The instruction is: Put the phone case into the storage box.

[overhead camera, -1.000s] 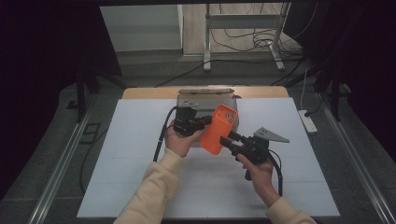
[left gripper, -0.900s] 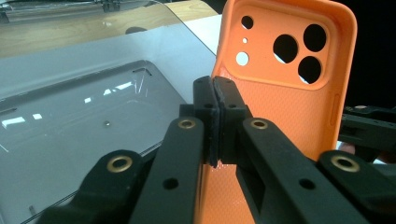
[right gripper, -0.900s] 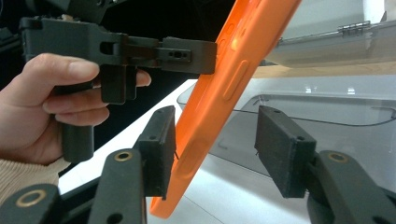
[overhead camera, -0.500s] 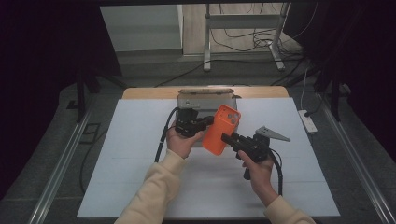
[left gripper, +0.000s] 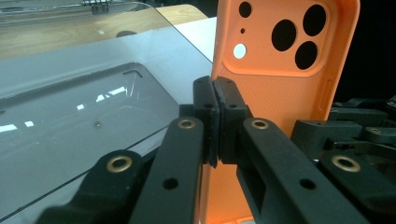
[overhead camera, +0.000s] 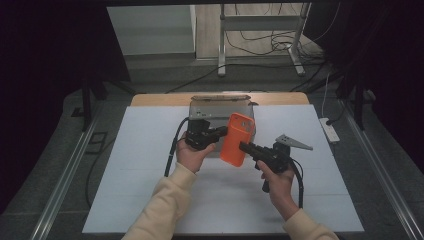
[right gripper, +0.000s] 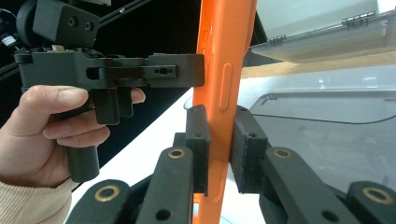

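Here we hold an orange phone case upright above the white tabletop, in front of a clear-lidded box. Our left hand-held gripper is clamped on its left edge. Our right hand-held gripper has just been closing and now pinches the case's right side wall.

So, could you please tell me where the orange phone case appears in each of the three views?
High view: the orange phone case stands at table centre, between both grippers.
Left gripper view: upper right, camera cutouts showing, its edge pinched by the left gripper.
Right gripper view: an edge-on vertical strip at centre, between the pads of the right gripper.
Shared landmark: the clear plastic box behind it.
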`<action>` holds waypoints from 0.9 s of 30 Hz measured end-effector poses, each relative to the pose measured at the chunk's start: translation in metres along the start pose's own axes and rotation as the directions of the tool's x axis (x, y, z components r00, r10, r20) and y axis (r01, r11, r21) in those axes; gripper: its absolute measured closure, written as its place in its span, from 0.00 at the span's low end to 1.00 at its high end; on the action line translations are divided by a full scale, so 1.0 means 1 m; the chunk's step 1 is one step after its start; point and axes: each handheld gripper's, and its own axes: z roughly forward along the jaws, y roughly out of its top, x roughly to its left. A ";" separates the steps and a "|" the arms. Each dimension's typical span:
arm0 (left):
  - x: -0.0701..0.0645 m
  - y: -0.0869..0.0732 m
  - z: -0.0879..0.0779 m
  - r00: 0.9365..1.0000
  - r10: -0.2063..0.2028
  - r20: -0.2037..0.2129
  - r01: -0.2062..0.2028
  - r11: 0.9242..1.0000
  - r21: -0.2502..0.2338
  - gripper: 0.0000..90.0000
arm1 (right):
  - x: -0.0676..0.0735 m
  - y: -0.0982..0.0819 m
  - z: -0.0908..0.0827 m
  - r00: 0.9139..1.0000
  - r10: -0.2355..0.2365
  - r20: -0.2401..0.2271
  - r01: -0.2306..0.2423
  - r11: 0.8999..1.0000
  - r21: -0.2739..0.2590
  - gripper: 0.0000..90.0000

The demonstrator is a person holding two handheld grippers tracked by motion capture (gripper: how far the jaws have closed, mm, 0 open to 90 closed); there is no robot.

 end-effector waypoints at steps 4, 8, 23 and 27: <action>0.001 -0.001 0.000 1.000 -0.002 0.008 0.002 1.000 0.001 0.99 | 0.000 0.000 0.001 1.000 -0.005 -0.001 0.005 1.000 -0.001 0.85; 0.000 -0.001 0.000 1.000 0.000 0.009 0.000 1.000 0.000 0.99 | 0.000 0.000 0.000 1.000 -0.009 0.002 0.009 1.000 0.001 0.86; -0.003 -0.002 -0.003 0.999 0.041 0.014 -0.040 0.999 -0.023 0.96 | 0.002 0.004 -0.003 0.999 -0.034 0.020 0.034 0.999 0.026 0.88; -0.006 -0.002 -0.007 0.998 0.068 -0.005 -0.068 0.996 -0.051 0.72 | 0.003 0.005 -0.004 0.998 -0.055 0.025 0.054 0.998 0.031 0.89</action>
